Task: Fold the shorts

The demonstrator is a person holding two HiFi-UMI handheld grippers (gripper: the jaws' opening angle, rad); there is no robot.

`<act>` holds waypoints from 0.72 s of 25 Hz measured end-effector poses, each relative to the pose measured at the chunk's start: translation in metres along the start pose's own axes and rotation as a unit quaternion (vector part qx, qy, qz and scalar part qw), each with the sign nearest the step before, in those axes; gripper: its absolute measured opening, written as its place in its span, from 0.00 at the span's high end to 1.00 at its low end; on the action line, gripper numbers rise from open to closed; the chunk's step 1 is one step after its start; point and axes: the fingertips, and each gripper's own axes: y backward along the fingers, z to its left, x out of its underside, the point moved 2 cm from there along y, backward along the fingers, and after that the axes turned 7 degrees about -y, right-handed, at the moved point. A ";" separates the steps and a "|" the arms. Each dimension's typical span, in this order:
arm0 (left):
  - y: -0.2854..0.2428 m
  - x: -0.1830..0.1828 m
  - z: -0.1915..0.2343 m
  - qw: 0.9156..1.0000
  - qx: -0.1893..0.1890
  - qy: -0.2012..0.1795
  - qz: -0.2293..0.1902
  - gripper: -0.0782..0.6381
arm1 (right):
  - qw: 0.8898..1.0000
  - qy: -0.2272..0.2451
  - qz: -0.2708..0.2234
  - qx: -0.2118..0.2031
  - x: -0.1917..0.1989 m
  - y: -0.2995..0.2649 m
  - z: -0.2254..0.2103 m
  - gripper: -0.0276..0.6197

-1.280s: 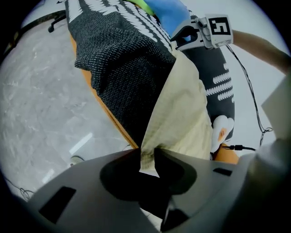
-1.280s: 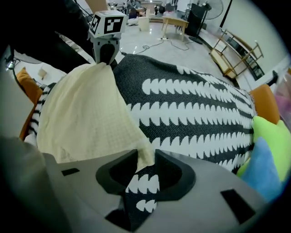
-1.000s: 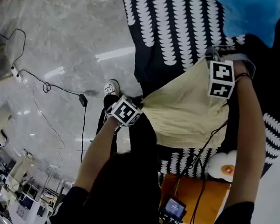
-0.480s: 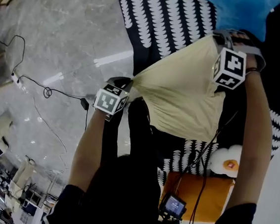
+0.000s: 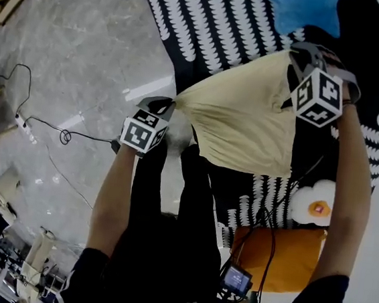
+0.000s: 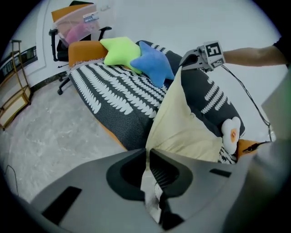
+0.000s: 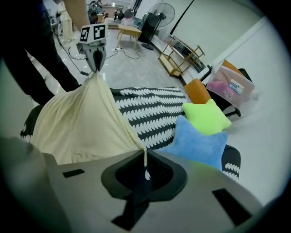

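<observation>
Both ends of the cream shorts [image 5: 243, 123] are clenched: the left gripper [image 5: 173, 103] grasps the corner at centre-left, the right gripper [image 5: 295, 56] the upper-right corner. The cloth hangs stretched between them, mid-frame, above the black-and-white bedcover [image 5: 210, 22].

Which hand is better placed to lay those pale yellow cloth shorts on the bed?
The right, probably. The right gripper pinches the pale yellow cloth shorts above the black-and-white patterned bed cover, while the left gripper holds its corner near the edge.
</observation>
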 end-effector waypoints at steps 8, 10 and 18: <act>0.049 0.000 -0.045 0.997 0.012 -0.061 -0.041 0.85 | 0.999 0.038 0.013 -0.014 0.027 0.089 0.064 0.91; 0.055 0.015 -0.065 0.993 0.020 -0.112 -0.030 0.85 | 0.998 0.045 0.026 -0.025 0.042 0.108 0.103 0.91; 0.039 0.075 -0.142 0.964 0.083 -0.249 0.036 0.85 | 0.996 -0.001 0.060 -0.065 0.103 0.131 0.243 0.91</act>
